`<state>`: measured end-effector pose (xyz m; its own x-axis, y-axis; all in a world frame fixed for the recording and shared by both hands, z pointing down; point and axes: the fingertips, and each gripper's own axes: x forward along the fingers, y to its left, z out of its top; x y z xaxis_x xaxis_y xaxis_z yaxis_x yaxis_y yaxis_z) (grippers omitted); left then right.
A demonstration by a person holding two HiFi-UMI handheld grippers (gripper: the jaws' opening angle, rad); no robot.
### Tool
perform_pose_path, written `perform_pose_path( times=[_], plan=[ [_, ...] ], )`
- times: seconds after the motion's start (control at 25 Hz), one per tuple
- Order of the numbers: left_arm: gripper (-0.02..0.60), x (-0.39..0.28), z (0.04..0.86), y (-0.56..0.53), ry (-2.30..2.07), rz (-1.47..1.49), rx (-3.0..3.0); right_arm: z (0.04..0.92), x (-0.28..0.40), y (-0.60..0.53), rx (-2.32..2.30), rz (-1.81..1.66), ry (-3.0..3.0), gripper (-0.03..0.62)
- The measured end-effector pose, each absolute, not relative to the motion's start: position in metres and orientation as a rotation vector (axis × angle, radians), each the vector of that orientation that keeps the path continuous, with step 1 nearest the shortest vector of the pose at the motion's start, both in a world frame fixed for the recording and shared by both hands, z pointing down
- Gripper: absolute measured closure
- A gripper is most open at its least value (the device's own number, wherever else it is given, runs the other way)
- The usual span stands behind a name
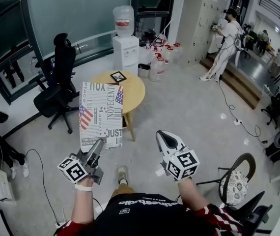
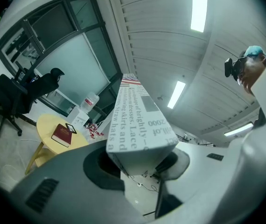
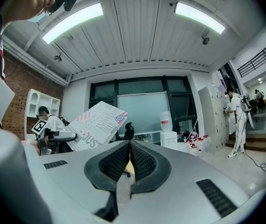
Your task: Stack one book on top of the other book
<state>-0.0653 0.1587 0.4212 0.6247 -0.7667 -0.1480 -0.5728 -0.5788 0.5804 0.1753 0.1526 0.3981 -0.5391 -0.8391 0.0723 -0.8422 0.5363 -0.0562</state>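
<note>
My left gripper [image 1: 98, 142] is shut on the lower edge of a large book [image 1: 100, 113] with a white newspaper-print cover and flag pictures. It holds the book up in the air in front of a round yellow table [image 1: 135, 93]. A second, dark-red book [image 1: 118, 76] lies on that table. In the left gripper view the printed book [image 2: 140, 118] stands between the jaws, with the red book [image 2: 61, 135] on the table [image 2: 46, 125] far to the left. My right gripper [image 1: 161, 134] is shut and empty, to the right of the held book [image 3: 95, 125].
A black office chair [image 1: 60, 80] stands left of the table. A water dispenser [image 1: 126, 42] and several bottles [image 1: 159, 58] are behind it. Another chair [image 1: 236, 181] is at lower right. A person [image 1: 224, 43] stands far back right. Cables lie on the floor.
</note>
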Motion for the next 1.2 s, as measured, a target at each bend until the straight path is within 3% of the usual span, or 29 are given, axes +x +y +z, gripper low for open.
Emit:
perform_pose_path(
  times=[0.52, 1.2],
  plan=[
    [0.413, -0.054, 0.428, 0.082, -1.025, -0.552, 2.336, 0.396, 0.187, 0.078, 1.499, 0.151, -2.708, 0.565],
    [0.413, -0.092, 0.425, -0.067, -1.027, -0.577, 2.268, 0.382, 0.148, -0.071, 1.463, 0.173, -2.7, 0.565]
  ],
)
